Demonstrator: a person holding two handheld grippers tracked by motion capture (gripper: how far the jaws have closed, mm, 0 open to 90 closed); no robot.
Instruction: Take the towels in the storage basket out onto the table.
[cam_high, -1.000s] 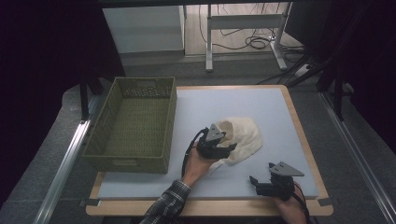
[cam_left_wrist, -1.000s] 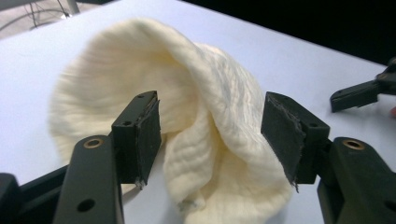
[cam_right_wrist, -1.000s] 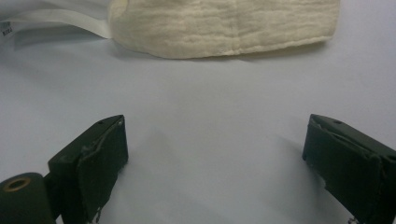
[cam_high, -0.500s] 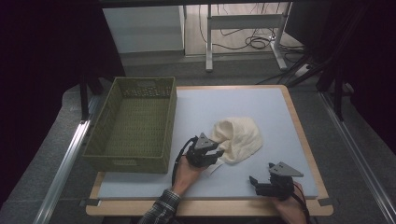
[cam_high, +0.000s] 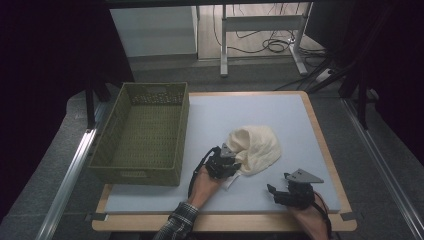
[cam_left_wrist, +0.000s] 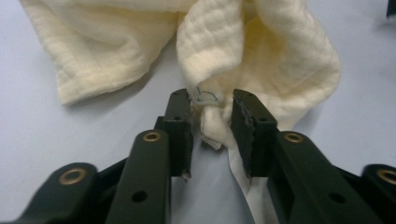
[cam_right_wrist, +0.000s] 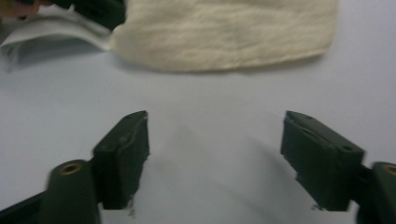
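While the cream cloth (cam_high: 255, 147) lies crumpled on the tabletop (cam_high: 280, 107), nearer to the front edge than to the back and a little right of the middle, the left gripper (cam_high: 231, 165) stands at its front-left corner. In the left gripper view, a bunched fold of the cloth (cam_left_wrist: 208, 105) sits between the two jaws, which have just been closing. The left pad seems to touch the fabric, but a small gap shows beside the right pad, so I judge the grip is not yet firm.

The right gripper (cam_high: 272, 191) waits near the front right corner of the tabletop, apart from the cloth. Its jaws have just been closing a little, yet they are wide apart, and between them is only bare tabletop (cam_right_wrist: 215, 154).

The green woven basket (cam_high: 142, 132) stands along the left edge of the tabletop and I see nothing inside it.

By my judgement the work is at its beginning: the cloth is reached, the pinch is almost made. What is left is to finish the grip, lift the cloth, and probably bring it to the basket or spread it with both grippers; which one, I cannot tell.
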